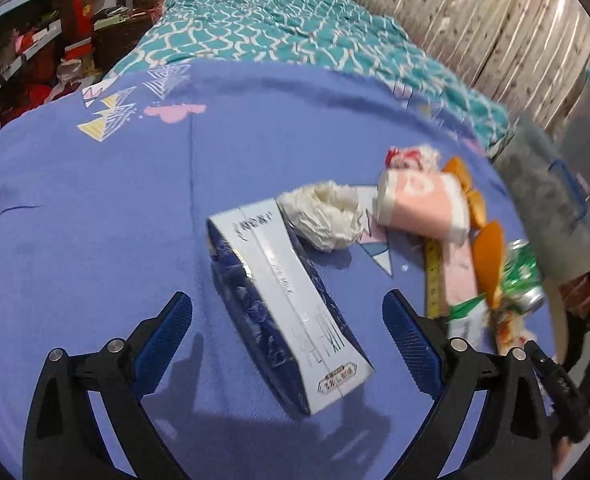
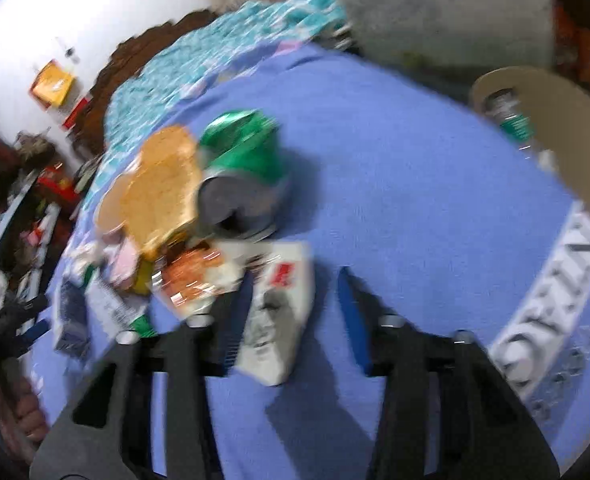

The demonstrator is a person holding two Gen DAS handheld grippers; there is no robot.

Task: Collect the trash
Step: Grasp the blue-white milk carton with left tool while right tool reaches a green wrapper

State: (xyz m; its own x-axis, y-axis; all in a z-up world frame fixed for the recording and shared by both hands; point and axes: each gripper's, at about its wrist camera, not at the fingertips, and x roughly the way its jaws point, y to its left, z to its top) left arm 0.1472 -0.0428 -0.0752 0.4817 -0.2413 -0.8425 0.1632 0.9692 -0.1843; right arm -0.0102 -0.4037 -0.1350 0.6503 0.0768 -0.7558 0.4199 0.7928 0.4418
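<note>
My left gripper (image 1: 287, 320) stands wide apart astride the box (image 1: 283, 292) at frame centre, pads clear of it. My right gripper (image 2: 295, 312) brackets a white packet (image 2: 279, 320), nothing pinched yet. The can (image 2: 243, 172) and peel (image 2: 163, 192) crowd upper left; a blurred, hasty close could nudge the packet aside.
</note>
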